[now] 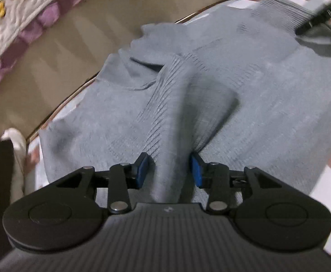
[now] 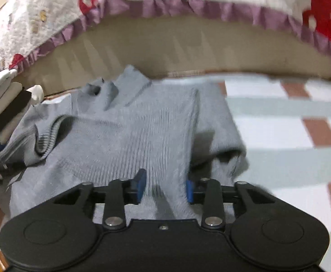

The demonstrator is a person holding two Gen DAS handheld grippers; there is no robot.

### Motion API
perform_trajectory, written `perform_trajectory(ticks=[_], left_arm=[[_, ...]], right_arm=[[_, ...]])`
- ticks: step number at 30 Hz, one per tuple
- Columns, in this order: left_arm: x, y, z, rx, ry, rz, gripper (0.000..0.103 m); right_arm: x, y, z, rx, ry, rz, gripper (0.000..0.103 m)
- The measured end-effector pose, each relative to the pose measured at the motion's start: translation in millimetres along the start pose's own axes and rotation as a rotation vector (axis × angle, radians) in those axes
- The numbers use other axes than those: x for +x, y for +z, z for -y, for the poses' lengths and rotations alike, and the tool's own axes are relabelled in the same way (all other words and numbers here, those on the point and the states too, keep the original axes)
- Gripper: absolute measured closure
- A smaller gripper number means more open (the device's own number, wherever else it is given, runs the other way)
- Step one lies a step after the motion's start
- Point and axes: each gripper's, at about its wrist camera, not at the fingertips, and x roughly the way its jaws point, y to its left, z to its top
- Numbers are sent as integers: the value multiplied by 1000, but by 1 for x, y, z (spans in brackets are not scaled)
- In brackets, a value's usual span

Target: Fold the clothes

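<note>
Where the knit bunches between my left hand-held gripper [image 1: 169, 170], a raised ridge of the grey sweater [image 1: 267, 104] runs up through the gap; the blue pads [image 1: 142, 170] stand to either side of it with a sliver of space showing, so I read these jaws as part-open, not pinching. My right hand-held gripper [image 2: 165, 187] is likewise part-open, pads apart, low over flat grey cloth; blur hides whether they brush it.

The sweater [image 2: 124, 131] lies spread on a checked cloth [image 2: 290, 136] of white, pale grey and brick squares. I cannot tell whether that cloth covers a desk or a bed. One side is doubled over itself, the ribbed hem [image 2: 50, 133] curling open at the left of the right view, and the ribbed collar [image 1: 276, 13] sits at the far end in the left view.

Handling, as I judge it: soft, limp, light to middling weight, stretchy rib; nothing fragile. It will sag and drag, not hold a crease. Best holds are doubled edges, the shoulder seam, or the firmer ribbing, taken well in so the knit does not slip out.

Beyond, a beige padded edge [image 2: 188, 52], then a frilled quilt [image 2: 52, 22], white with red and purple trim.
</note>
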Motion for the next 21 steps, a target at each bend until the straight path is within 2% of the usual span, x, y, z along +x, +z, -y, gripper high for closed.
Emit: perform_trajectory(ticks=[2, 3, 4, 5, 7, 13, 16, 18, 19, 21], left_arm=[[4, 6, -8, -63, -4, -2, 63], [3, 8, -13, -92, -13, 0, 82], [-1, 10, -13, -97, -5, 6, 92], [-6, 11, -14, -83, 22, 24, 94], [-16, 14, -16, -56, 75, 59, 94], [-43, 19, -46, -123, 166, 174, 95], [-58, 21, -44, -58, 182, 226, 95], [-63, 24, -44, -73, 168, 227, 95], [-65, 26, -44, -84, 161, 227, 95], [-67, 31, -57, -237, 130, 183, 95]], right_arm=[[15, -3, 4, 46, -7, -36, 55], [19, -3, 5, 42, -12, -38, 66], [20, -1, 4, 28, -16, -16, 80], [19, 1, 4, 18, -13, 8, 95], [5, 5, 1, 2, 1, 71, 95], [-30, 11, -14, -90, -23, 193, 96], [-47, 12, -23, -123, -34, 239, 96], [-55, 15, -23, -127, -44, 259, 96], [-55, 16, -20, -120, -52, 261, 96], [-54, 19, -15, -108, -55, 261, 96]])
